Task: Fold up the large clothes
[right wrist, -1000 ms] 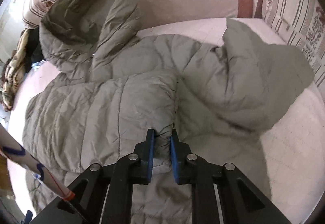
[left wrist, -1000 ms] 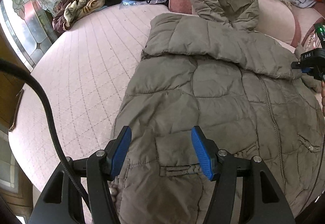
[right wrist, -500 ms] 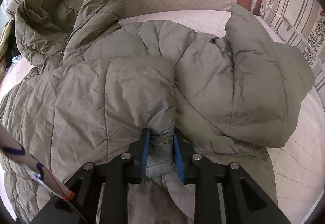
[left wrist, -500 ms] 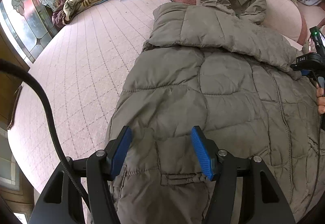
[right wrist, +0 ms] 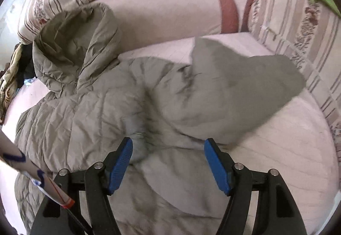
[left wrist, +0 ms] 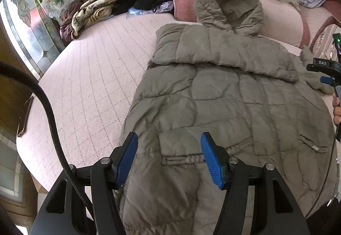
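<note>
Between the blue pads of the right tool (right wrist: 168,165), whose jaws are opening, a sleeve cuff (right wrist: 138,145) is seen, touching the nine o'clock pad only; the left tool (left wrist: 169,157) is held half open over nothing gripped; the padded jacket (left wrist: 223,111) is spread on the bed (left wrist: 89,77), hood (left wrist: 229,7) at twelve o'clock

Left gripper (left wrist: 169,157) fingers apart, pointing down; right gripper (right wrist: 168,162) opening, nothing pinched.
</note>
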`<state>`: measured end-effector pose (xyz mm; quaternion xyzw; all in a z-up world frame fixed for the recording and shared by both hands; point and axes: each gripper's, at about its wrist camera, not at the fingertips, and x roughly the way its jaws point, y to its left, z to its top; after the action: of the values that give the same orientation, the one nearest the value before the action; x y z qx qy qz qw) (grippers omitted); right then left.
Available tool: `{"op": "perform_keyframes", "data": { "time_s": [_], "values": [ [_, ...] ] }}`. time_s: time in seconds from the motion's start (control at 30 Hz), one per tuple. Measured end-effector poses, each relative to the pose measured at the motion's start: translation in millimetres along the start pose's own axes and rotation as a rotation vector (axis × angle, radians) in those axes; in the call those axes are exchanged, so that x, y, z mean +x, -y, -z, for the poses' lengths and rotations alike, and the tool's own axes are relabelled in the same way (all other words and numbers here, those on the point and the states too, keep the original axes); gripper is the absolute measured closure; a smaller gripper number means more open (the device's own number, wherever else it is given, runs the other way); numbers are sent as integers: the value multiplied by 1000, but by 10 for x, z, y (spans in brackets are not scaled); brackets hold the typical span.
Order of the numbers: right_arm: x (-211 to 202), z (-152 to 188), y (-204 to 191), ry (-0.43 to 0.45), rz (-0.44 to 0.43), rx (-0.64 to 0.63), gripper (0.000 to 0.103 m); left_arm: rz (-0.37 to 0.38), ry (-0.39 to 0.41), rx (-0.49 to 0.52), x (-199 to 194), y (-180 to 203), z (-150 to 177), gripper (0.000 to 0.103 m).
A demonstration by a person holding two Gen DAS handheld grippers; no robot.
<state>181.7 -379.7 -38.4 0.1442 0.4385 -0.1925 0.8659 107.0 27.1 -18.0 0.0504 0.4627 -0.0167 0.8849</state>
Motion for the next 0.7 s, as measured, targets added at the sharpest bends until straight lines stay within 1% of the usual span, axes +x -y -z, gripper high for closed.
{"op": "perform_keyframes", "data": {
  "time_s": [0.07,0.13,0.3,0.37,0.57,0.7],
  "values": [
    [-43,43,186,-2,18,19,29,8,6,11,-85,55,30,43],
    [-32,90,469,-18,43,62,29,14,9,21,-141,108,53,43],
    [121,198,1165,-69,80,196,29,29,11,55,-233,282,73,42],
    [189,249,1380,-82,86,234,29,35,8,65,-232,345,63,42],
    [431,293,1864,-104,46,359,29,57,-15,93,-136,552,36,42],
    [553,243,2127,-79,9,432,31,62,-43,106,-9,661,28,42]
  ]
}}
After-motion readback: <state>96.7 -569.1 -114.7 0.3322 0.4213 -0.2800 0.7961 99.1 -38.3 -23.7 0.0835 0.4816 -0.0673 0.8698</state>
